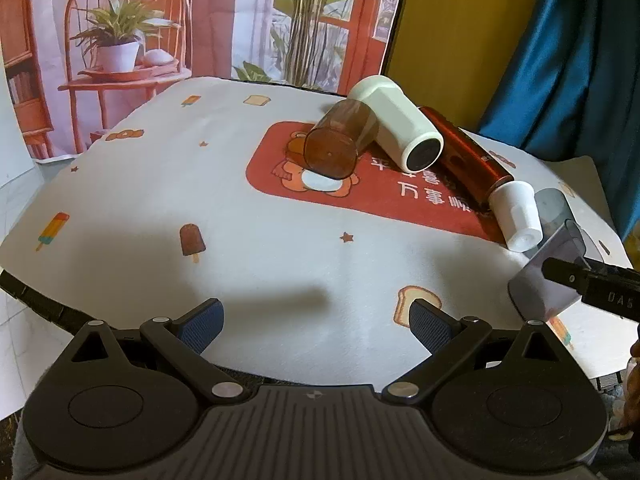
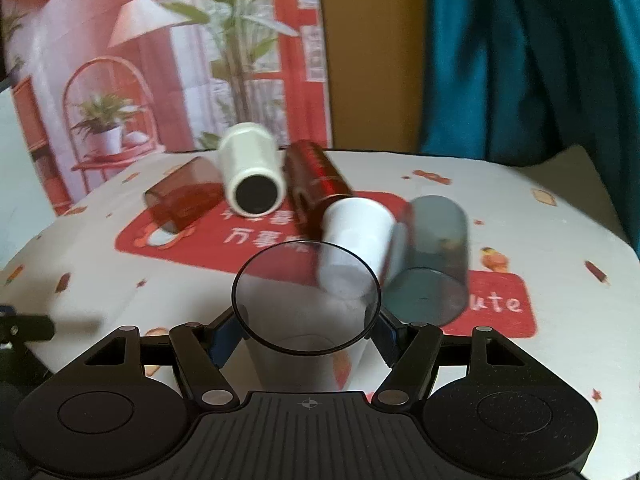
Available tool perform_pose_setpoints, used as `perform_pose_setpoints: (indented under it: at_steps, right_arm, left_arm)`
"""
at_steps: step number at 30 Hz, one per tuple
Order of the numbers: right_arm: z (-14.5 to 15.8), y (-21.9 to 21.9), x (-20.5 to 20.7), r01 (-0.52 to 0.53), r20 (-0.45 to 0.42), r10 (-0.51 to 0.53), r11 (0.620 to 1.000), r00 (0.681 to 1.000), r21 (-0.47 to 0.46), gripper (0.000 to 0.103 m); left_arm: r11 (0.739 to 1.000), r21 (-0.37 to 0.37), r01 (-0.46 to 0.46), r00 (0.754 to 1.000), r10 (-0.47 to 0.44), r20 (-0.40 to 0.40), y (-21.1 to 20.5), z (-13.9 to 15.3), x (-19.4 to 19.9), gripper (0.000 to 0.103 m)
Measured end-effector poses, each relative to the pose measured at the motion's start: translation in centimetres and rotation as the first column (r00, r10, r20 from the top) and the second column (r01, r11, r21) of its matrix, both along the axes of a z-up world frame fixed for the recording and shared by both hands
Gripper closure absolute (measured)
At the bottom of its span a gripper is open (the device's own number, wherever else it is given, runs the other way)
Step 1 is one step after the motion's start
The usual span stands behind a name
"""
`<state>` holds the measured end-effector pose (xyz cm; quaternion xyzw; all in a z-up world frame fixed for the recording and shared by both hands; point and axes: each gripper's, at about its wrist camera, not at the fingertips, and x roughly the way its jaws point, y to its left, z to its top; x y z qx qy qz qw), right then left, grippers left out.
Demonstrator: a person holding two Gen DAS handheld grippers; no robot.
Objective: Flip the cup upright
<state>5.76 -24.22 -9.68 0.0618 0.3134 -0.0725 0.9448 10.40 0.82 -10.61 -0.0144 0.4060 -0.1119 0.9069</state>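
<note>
- Two tongs show. The right tongs (image 2: 306,334) squeeze a clear cup (image 2: 306,300) from both sides, with its round rim facing the camera.
- From the left wrist view, the clear cup (image 1: 548,276) is tilted near the right edge of the worktop (image 1: 280,248), with the black tip of the right tongs (image 1: 568,276) on it. It cannot be told if the cup touches the cloth.
- The left tongs (image 1: 316,324) are wide open and hold nothing. They hang over the near side of the cloth, where there is lots of free room.
- Five more things lie on their sides farther back, close together: a brown cup (image 1: 336,144), a cream cup (image 1: 400,128), a red bottle (image 1: 464,152) with a white cap (image 1: 516,216), and a gray cup (image 2: 432,256).
- The gray cup lies just beside the white cap (image 2: 356,232) and close to the clear cup's rim.
- The far left part of the cloth is free up to its curved edge.
</note>
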Motion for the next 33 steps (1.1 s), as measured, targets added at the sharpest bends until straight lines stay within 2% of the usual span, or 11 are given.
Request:
perform_pose_setpoints:
  at_steps: [4,7,9,11,16,20,26,29,33]
  right_arm:
    - [-0.1,1.3,0.2,-0.031,-0.01,0.03,0.999,0.999,-0.037,0.038]
    - [0.1,1.4,0.2,-0.032,-0.017,0.031,0.999,0.999,-0.025,0.038]
    - [0.4,1.3,-0.1,-0.039,-0.023,0.039,0.999,0.999,0.01,0.029]
    - [0.9,1.4,-0.6,-0.032,-0.018,0.032,0.999,0.999,0.005,0.011]
    - [2.0,1.2,-2.1,0.005,-0.039,-0.004,1.0,0.999,0.012,0.0]
    - [3.1,0.7,-3.2,0.047,-0.096,-0.042,0.997,0.995,0.053,0.0]
    - [4.3,1.5,-5.7,0.081,-0.126,-0.081,0.997,0.989,-0.007,0.0]
    - [4.6,1.5,-6.9,0.095,-0.111,-0.093,0.995,0.989,0.009,0.0]
    - [5.4,1.2,-8.0,0.132,-0.076,-0.131,0.991,0.989,0.009,0.0]
  left_arm:
    - [1.0,-0.001,0.003,1.0,-0.003,0.003,0.0,0.1,-0.1,0.003]
    - [1.0,0.0,0.004,1.0,-0.004,0.007,-0.1,0.1,0.0,0.003]
    - [1.0,0.002,0.005,1.0,-0.005,0.011,-0.1,0.2,-0.1,0.003]
    - [1.0,0.007,0.01,1.0,-0.01,0.021,-0.3,0.4,-0.2,0.003]
    - [0.999,0.037,0.031,0.998,-0.033,0.056,-1.2,1.1,-0.8,0.003]
    - [0.996,0.071,0.051,0.995,-0.057,0.085,-2.0,2.0,-1.5,0.001]
    - [0.987,0.129,0.098,0.983,-0.116,0.142,-3.6,4.3,-2.7,0.0]
    - [0.979,0.167,0.115,0.976,-0.143,0.164,-4.6,5.5,-3.1,0.0]
    - [0.976,0.198,0.094,0.973,-0.132,0.189,-5.7,7.2,-3.8,0.0]
